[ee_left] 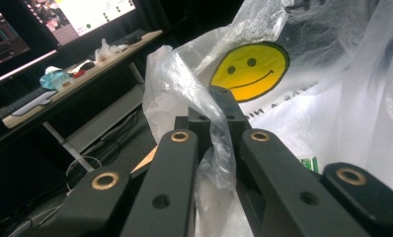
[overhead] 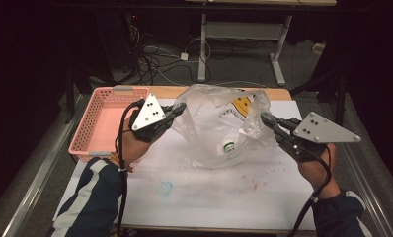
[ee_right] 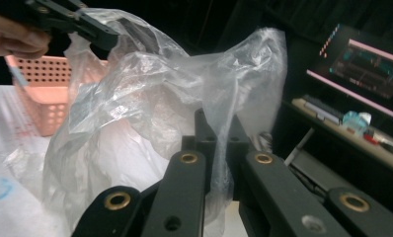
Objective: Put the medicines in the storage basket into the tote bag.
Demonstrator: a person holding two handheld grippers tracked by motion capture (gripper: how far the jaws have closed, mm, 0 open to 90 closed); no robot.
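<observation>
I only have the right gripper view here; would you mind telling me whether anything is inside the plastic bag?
Observer: Yes. In the high view a small bottle with a green-ringed cap lies low in the clear plastic bag.
Operator: Thanks. Is there print on the bag?
Observer: A yellow smiley face is on it, facing the left gripper.
Operator: And is that gripper really gripping?
Observer: Its jaws are shut on a bunched edge of the film, as the right gripper is on the opposite side.
</observation>
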